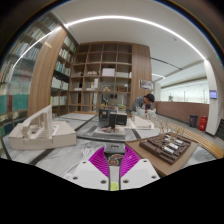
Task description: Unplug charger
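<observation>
The tongs (111,168) are held low over a table (70,150), and their two pink pads (99,160) are seen touching at the tips, so the tongs are closed with nothing held between them. Just ahead of the tips a small grey and dark thing (113,148) is seen lying on the table; it may be the charger, but this cannot be told for sure, and no plug or cord can be made out. To the left of the tongs a white model (40,130) is set on the table, and to the right a dark tray (168,148) with small parts is laid. Far beyond the tongs, tall shelves (105,80) are seen. The task is judged to be hardly begun: nothing is gripped yet. The charger must be found, taken hold of, and pulled out.
</observation>
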A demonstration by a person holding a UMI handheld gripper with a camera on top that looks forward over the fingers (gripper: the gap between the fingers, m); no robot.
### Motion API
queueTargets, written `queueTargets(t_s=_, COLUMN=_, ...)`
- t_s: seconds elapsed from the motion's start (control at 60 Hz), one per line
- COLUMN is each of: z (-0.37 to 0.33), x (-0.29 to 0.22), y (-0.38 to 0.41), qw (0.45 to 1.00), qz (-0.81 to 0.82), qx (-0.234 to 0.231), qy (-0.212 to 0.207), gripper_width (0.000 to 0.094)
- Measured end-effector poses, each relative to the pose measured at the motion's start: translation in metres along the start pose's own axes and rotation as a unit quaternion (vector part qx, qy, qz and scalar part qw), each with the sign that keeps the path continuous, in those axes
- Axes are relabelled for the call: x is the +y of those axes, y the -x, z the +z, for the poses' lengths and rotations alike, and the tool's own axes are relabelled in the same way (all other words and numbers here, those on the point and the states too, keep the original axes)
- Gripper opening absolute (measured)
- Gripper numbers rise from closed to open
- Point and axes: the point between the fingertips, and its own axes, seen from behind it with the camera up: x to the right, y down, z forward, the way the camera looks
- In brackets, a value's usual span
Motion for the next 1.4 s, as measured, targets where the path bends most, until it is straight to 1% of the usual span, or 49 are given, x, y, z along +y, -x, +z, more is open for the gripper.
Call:
queueTargets(t_s=0.067, z=-0.014, x=-0.024, y=-0.008, qw=1.0, qz=0.02, qx=-0.006, qy=-0.012, gripper_width=0.01)
queueTargets(t_s=0.133, z=-0.022, x=-0.024, y=-0.028, qw=1.0, qz=0.011, qx=0.01, qy=-0.007, gripper_width=0.0099)
queueTargets(t_s=0.2, z=-0.023, x=0.005, y=-0.046, qw=0.999, qz=0.004, qx=0.025, qy=0.033, gripper_width=0.0102)
queueTargets(t_s=0.3, z=-0.022, x=0.073, y=-0.057, qw=0.993, qz=0.014, qx=0.019, qy=0.117, gripper_width=0.0112)
queueTargets(t_s=0.383, z=-0.02, x=0.12, y=-0.064, qw=0.985, qz=0.018, qx=0.021, qy=0.167, gripper_width=0.0135)
queueTargets(t_s=0.433, z=-0.018, x=0.143, y=-0.068, qw=0.982, qz=0.015, qx=0.025, qy=0.188, gripper_width=0.0141)
queueTargets(t_s=0.533, z=-0.013, x=0.167, y=-0.073, qw=0.975, qz=0.006, qx=0.026, qy=0.219, gripper_width=0.016)
queueTargets(t_s=0.65, z=-0.005, x=0.185, y=-0.073, qw=0.971, qz=0.008, qx=0.025, qy=0.238, gripper_width=0.0192)
queueTargets(t_s=0.8, z=0.009, x=0.188, y=-0.071, qw=0.972, qz=-0.004, qx=0.024, qy=0.234, gripper_width=0.0294)
queueTargets(t_s=0.85, z=0.01, x=0.19, y=-0.071, qw=0.97, qz=-0.004, qx=0.025, qy=0.24, gripper_width=0.0386)
queueTargets(t_s=0.917, z=0.012, x=0.188, y=-0.07, qw=0.972, qz=0.001, qx=0.025, qy=0.234, gripper_width=0.0561)
queueTargets(t_s=0.95, z=0.011, x=0.188, y=-0.072, qw=0.972, qz=0.003, qx=0.031, qy=0.232, gripper_width=0.0575)
queueTargets(t_s=1.017, z=0.005, x=0.186, y=-0.071, qw=0.972, qz=0.01, qx=0.03, qy=0.234, gripper_width=0.0669)
queueTargets(t_s=1.083, z=-0.004, x=0.178, y=-0.071, qw=0.972, qz=0.022, qx=0.028, qy=0.231, gripper_width=0.0737)
queueTargets(t_s=1.217, z=-0.04, x=0.15, y=-0.061, qw=0.975, qz=0.025, qx=0.011, qy=0.219, gripper_width=0.0816)
queueTargets(t_s=1.4, z=-0.111, x=0.115, y=-0.049, qw=0.981, qz=0.0, qx=-0.006, qy=0.195, gripper_width=0.082)
